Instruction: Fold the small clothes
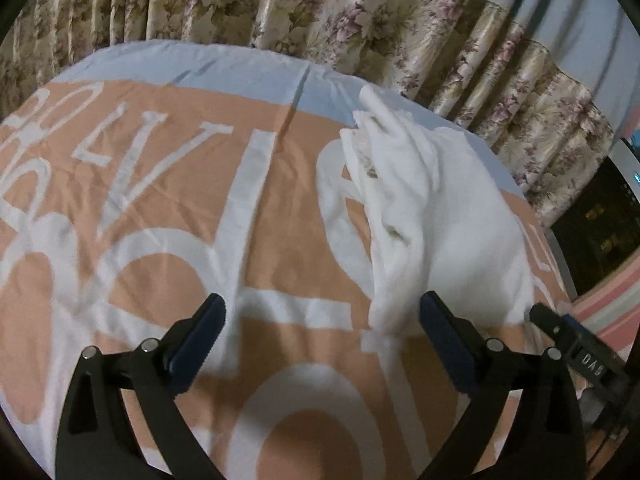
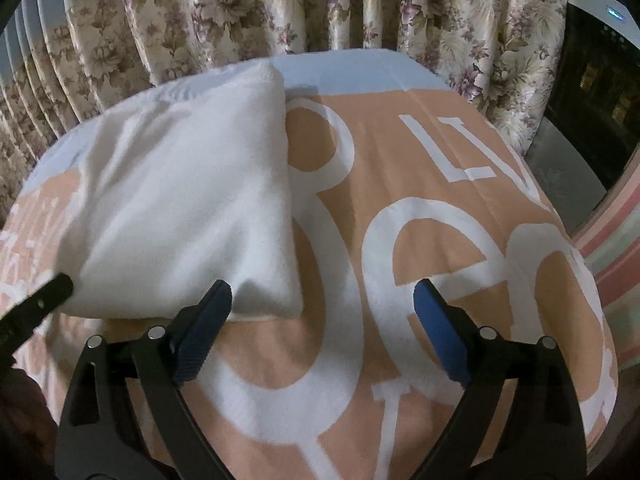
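Note:
A small white garment (image 1: 436,216) lies folded on an orange bedspread with big white letters (image 1: 192,208). In the left wrist view it is at the right, with a bunched edge toward the far side. My left gripper (image 1: 322,320) is open and empty; its right finger is next to the garment's near edge. In the right wrist view the garment (image 2: 188,204) lies flat at the left. My right gripper (image 2: 322,308) is open and empty, its left finger at the garment's near right corner. The right gripper's tip (image 1: 560,332) shows at the right of the left wrist view.
Floral curtains (image 2: 304,8) hang close behind the bed. A dark appliance or window (image 2: 592,80) stands at the right. A striped pink cover (image 2: 616,264) lies past the bedspread's right edge. The left gripper's finger (image 2: 40,300) shows at the left of the right wrist view.

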Available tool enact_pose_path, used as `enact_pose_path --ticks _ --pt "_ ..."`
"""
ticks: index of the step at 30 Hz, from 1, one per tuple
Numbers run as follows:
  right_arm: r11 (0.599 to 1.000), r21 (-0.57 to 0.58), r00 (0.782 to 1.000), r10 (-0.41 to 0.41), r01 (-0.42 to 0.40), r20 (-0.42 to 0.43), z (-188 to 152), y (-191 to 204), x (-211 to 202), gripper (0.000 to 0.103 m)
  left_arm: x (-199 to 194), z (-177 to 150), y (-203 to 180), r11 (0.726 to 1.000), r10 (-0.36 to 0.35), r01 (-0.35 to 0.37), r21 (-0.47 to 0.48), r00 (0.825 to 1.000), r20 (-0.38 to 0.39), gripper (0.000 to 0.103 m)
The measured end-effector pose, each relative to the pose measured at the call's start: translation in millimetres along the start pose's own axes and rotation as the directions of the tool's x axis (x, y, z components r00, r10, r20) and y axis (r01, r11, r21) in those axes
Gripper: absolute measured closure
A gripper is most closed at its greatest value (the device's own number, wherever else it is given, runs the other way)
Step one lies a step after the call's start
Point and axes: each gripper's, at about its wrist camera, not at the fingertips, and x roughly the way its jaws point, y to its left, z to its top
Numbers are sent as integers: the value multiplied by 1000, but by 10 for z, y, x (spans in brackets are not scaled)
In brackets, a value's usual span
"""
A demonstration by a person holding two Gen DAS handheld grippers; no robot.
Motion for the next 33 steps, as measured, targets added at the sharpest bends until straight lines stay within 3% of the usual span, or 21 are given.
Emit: enact_pose_path --ticks 2,6,11,15,19,23,25,30,33 --pt "1000 2 1000 15 -15 15 -6 101 -145 10 -146 -6 5 998 9 -10 56 1000 18 5" --pt "1000 -25 999 17 -16 46 -58 427 -413 4 -388 -2 147 985 111 -120 126 991 80 5" --pt "998 -37 996 52 -49 74 -114 910 -691 3 -790 24 511 955 236 -258 145 959 156 5" --pt "998 -67 995 17 -11 97 -177 1291 -983 3 -1103 -14 805 928 325 -346 138 933 152 5" --pt "996 -83 993 -8 19 121 -249 1553 -1310 3 -1374 -127 968 929 339 -354 113 932 130 2" --pt "997 -79 992 19 -9 128 -406 1710 -1549 3 -1604 -304 970 928 340 -357 105 928 154 2" --pt "996 -92 992 22 -11 121 -468 1802 -1614 3 -1692 -338 931 942 301 -317 110 943 141 2" --pt "990 -144 996 5 8 93 -526 1972 -1707 3 -1889 -272 849 932 331 -349 92 928 172 2" --pt "984 -175 994 -26 44 106 -522 2027 -1752 3 -1973 -193 802 940 310 -328 92 936 169 2"
